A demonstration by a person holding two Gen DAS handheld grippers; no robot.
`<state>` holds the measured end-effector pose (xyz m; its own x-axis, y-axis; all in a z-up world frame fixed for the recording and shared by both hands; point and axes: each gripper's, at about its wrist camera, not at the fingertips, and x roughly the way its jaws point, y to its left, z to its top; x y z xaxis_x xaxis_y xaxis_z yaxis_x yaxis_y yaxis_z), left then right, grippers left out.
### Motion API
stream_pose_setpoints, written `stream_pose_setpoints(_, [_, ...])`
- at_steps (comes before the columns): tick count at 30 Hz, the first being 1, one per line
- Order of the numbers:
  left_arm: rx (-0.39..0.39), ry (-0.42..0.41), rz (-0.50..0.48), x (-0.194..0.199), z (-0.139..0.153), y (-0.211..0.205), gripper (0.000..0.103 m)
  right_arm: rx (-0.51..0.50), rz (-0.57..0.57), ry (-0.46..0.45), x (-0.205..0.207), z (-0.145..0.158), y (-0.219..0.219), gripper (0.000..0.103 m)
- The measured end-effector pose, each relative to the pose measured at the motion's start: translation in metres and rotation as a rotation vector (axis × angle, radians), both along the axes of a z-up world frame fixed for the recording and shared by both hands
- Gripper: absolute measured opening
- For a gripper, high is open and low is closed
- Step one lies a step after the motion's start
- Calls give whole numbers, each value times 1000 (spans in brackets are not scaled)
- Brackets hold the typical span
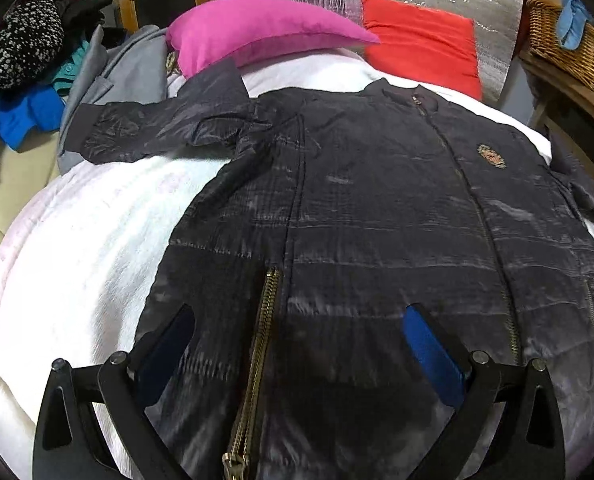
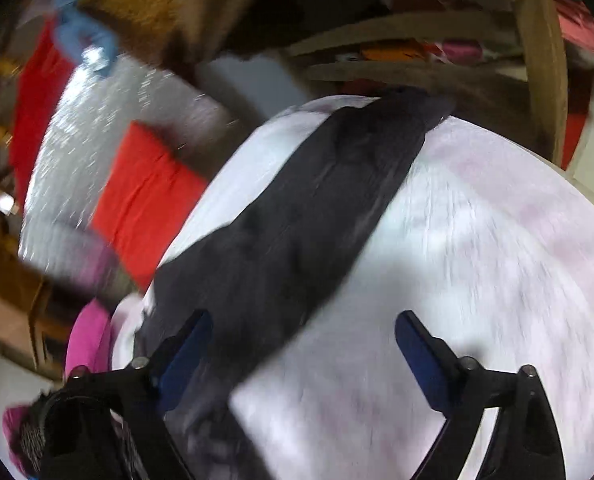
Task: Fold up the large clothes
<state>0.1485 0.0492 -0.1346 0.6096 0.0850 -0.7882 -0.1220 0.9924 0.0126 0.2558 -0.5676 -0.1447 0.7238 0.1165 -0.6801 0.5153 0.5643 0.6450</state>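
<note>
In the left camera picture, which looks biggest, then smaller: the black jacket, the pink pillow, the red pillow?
1. Black jacket, biggest by far.
2. Pink pillow and red pillow look about alike, so I won't rank them.

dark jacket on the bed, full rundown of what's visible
The dark jacket is a shiny, quilted, nylon-looking garment lying front-up and spread flat on the white blanket. A brass-toned front zipper runs up to a low collar, with a small embroidered badge on the chest. One sleeve stretches sideways to a ribbed cuff; the other sleeve lies straight across the blanket in the blurred right wrist view. Its collar end lies by the pink pillow. Neither gripper's fingers grip it.
</note>
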Motion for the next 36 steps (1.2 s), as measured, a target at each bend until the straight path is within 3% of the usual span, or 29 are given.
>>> stream_pose_setpoints(6, [-20,-3,19,9,-9,15,103,1,-89,23,40,-21,-27,79])
stream_pose_setpoints(7, [-25,0,23,9,-10,16,103,-13,-98,45,47,-21,-29,64])
stream_pose_setpoints(8, [-35,5,29,9,-12,20,103,-25,-89,75,55,-19,-29,33])
stream_pose_setpoints(9, [-41,6,32,9,-14,23,103,-29,-72,88,61,-16,-29,21])
stream_pose_setpoints(10, [-48,7,34,9,-15,26,103,-48,-60,80,67,-8,-27,17])
stream_pose_setpoints(16, [-79,-28,42,1,-7,37,103,-245,91,-75,85,82,49,12])
stream_pose_setpoints(21, [-97,-58,61,-15,3,47,103,-368,334,-277,96,169,188,11])
stream_pose_setpoints(24, [-104,-68,81,-25,8,56,103,-417,531,-342,91,186,288,11])
stream_pose_setpoints(25, [-105,-73,87,-28,10,58,103,-438,575,-340,88,184,314,12])
stream_pose_setpoints(27, [-105,-80,96,-33,14,63,103,-501,674,-312,82,164,375,25])
stream_pose_setpoints(29, [-100,-84,99,-38,18,66,103,-509,805,-250,80,127,425,94])
stream_pose_setpoints(33, [-88,-91,96,-41,24,72,103,-467,888,-156,71,67,453,94])
stream_pose_setpoints(36, [-75,-94,93,-34,27,73,103,-397,836,-174,62,61,423,94])
